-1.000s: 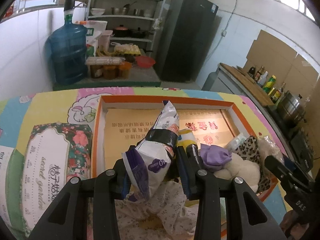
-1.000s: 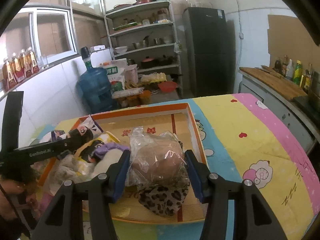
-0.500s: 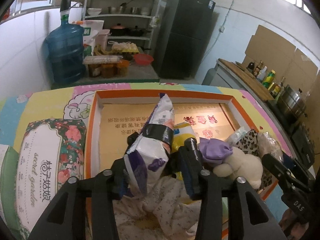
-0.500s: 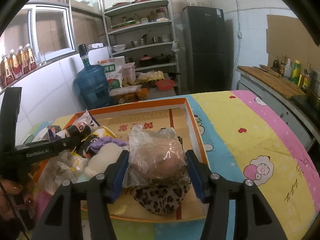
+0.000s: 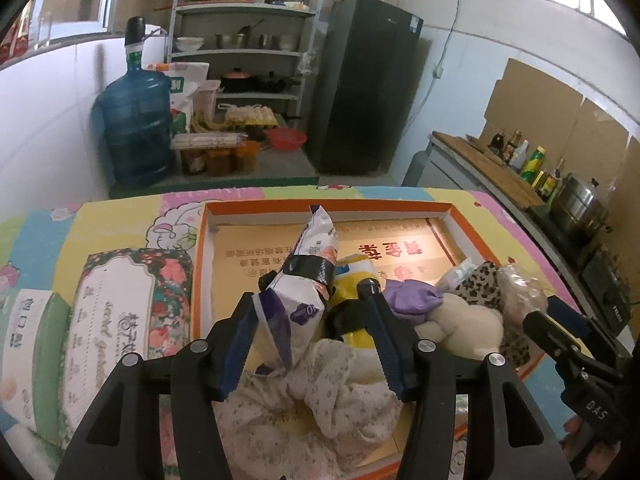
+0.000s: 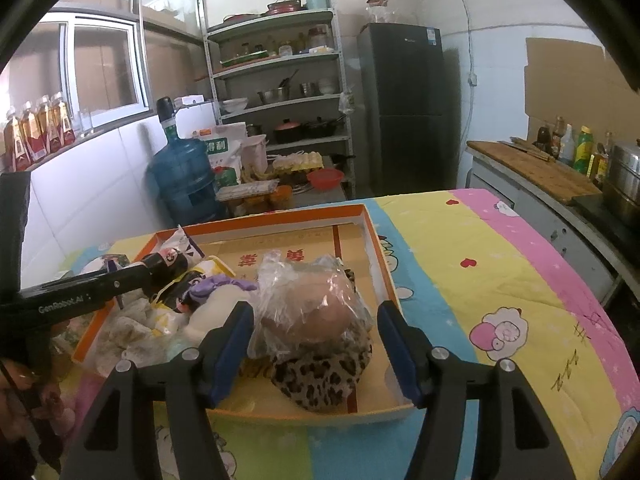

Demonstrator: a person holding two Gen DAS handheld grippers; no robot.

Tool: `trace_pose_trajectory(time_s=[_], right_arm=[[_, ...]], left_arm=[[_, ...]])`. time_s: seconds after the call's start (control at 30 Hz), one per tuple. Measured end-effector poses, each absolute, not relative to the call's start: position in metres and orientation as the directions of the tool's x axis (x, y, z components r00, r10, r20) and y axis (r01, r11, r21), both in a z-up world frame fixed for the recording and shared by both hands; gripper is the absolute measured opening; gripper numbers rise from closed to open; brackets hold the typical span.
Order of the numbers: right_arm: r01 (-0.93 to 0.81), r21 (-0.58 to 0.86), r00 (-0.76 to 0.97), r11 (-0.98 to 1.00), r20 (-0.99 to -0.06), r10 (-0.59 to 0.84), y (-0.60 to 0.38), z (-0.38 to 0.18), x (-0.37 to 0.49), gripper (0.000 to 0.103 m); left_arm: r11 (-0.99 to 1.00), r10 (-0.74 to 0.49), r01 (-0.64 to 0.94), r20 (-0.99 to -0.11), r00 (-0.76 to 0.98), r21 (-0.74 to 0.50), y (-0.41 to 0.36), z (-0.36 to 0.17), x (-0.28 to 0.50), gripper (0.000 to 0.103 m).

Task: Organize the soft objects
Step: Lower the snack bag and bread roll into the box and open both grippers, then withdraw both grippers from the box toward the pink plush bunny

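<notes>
Moved: both sets of jaws have just been opening — left gripper (image 5: 316,332) off the tissue packet (image 5: 298,300); right gripper (image 6: 316,344) wide around the clear bag (image 6: 312,304), holding nothing.
Risk: packet leans on the heap — may topple inside the orange tray (image 5: 200,264).

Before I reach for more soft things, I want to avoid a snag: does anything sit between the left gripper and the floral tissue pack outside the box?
Yes. The white snack bag lies between the left gripper's just-opened jaws, and the orange box wall separates it from the floral tissue pack on the cloth.
</notes>
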State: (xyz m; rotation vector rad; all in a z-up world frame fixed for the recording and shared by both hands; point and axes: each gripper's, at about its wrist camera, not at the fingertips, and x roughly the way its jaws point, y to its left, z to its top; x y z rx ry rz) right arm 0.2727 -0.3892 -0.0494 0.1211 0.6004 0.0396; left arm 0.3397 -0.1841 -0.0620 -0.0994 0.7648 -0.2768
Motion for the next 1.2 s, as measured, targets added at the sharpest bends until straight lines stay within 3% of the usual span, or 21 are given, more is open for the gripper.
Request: trace_pose_trajectory(time_s=[0.83,1.2], right_arm=[[-0.045,0.104,0.865,0.994,-0.493,0.091,-0.354,-0.006,0.212,0.064],[-0.084,0.094,0.892,0.992,-0.437,0.117,-0.324,0.015,0.171,0.064]], left_arm=[[0.934,-0.358,0.288,-0.556,0.75,-0.213,-0.158,-0.013,0.264,0.058],[0.94,-0.34,0.295,-0.502,0.795,-0.17,-0.129,0.007,0.216,0.058]])
